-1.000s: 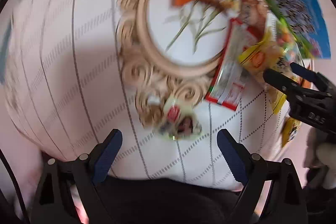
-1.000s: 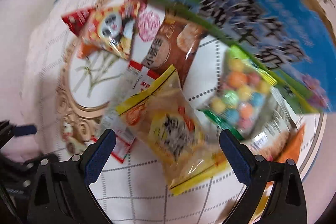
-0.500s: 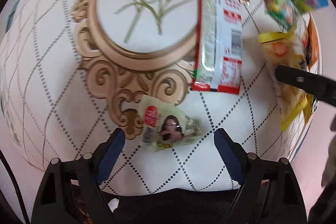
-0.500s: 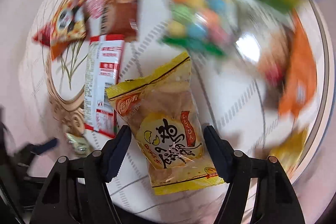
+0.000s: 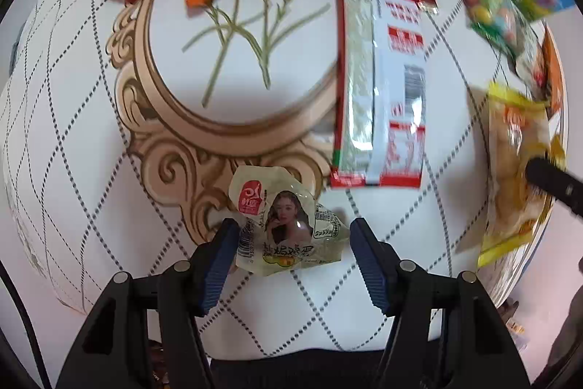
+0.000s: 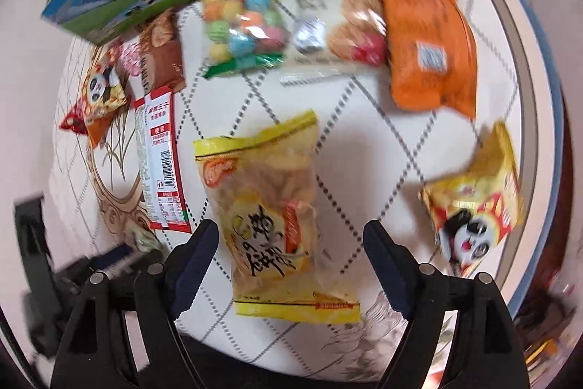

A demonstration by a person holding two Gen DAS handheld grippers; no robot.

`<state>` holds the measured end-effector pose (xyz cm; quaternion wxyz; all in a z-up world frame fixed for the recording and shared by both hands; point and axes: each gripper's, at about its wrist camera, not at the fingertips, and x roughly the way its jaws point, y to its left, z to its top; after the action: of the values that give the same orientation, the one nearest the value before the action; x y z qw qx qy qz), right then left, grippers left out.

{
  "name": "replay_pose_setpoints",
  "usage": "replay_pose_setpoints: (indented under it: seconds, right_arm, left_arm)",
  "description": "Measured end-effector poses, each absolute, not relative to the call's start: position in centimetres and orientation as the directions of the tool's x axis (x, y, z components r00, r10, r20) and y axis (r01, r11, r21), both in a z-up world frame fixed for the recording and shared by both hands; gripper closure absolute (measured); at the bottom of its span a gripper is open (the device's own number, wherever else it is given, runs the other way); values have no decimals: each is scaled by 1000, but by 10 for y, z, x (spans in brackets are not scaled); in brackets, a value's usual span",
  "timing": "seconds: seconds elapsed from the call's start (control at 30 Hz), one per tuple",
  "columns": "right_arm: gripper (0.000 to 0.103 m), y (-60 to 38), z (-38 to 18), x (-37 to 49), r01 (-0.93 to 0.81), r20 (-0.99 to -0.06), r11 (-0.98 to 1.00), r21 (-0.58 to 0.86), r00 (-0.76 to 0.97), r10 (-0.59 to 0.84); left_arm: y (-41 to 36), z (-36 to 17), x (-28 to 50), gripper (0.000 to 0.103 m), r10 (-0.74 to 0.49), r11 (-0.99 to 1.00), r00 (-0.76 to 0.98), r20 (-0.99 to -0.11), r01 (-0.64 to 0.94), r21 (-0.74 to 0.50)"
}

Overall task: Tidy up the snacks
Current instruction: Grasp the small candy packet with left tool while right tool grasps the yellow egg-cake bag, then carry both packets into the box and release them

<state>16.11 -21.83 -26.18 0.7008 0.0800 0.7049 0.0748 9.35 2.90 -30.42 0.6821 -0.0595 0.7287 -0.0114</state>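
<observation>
Both our fingers on the left gripper (image 5: 289, 245) stand close on each side of the small see-through packet (image 5: 288, 225). They have just been closing in. The left finger (image 5: 218, 254) looks to be touching the packet's edge, and a thin gap shows on the other side, so we are not squeezing it yet. This packet lies just below the gold curly frame (image 5: 175, 133) printed on the tablecloth (image 5: 91, 206).

Our right gripper (image 6: 289, 254) has just been opening. Its fingers stand wide around the yellow chip bag (image 6: 269, 217), well right of that frame, not pressing it.

We think we are at the grabbing step. Next we need to squeeze both snacks gently, then lift.
</observation>
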Motion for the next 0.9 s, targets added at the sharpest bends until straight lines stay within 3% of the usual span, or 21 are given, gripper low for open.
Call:
replay_pose_setpoints:
  seconds: [0.2,0.37,0.63,0.9]
  right_arm:
    - [19,-194,-286,168,-53,-988,987,149,-48,146]
    - [37,-195,-287,171,-39,-992,991,124,-25,123]
    - [51,-215,-269,179,-2,-983,983,185,-13,185]
    - [53,-229,-239,184,30,-962,962,273,15,272]
  left_arm:
    - [38,-316,107,41,-154,986,-104,-983,-84,-145]
    - [41,-319,111,43,-138,987,-88,-987,-92,-130]
    - [45,-284,91,45,-128,989,-44,-991,-87,-124]
    - [51,-223,104,45,-152,985,5,-988,-77,-152]
